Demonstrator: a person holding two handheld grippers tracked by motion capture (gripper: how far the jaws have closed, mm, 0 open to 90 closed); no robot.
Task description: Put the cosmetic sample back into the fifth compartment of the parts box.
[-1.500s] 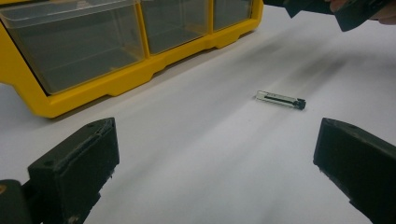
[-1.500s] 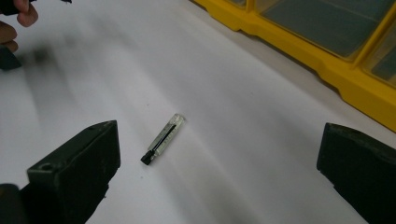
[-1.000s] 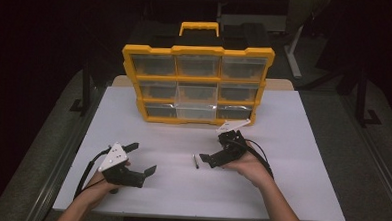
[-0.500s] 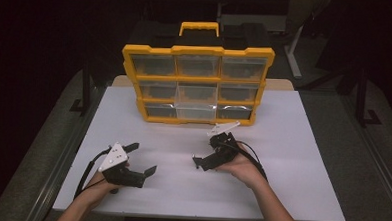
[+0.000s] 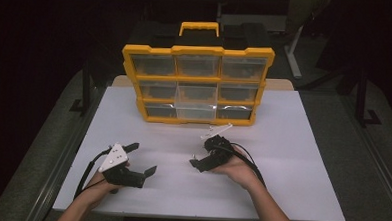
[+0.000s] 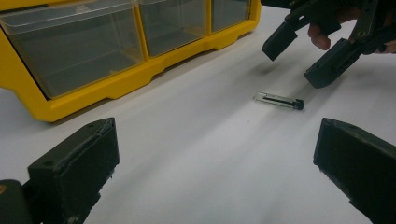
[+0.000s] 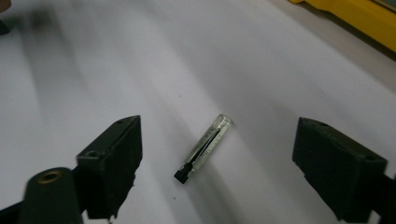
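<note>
White bench, dark surroundings; yellow organizer upright at far edge. Near left corner: left gripper resting low, jaws spread, nothing between, position unchanged over last second. Near bench centre: small clear vial with black cap, flat on surface, well short of organizer. Right of it: right gripper, moved forward and down since a second ago, now straddling vial. Jaws just closing in from full width; pads not yet in contact. Likely meaning: pick-up started, vial not yet secured.
</note>
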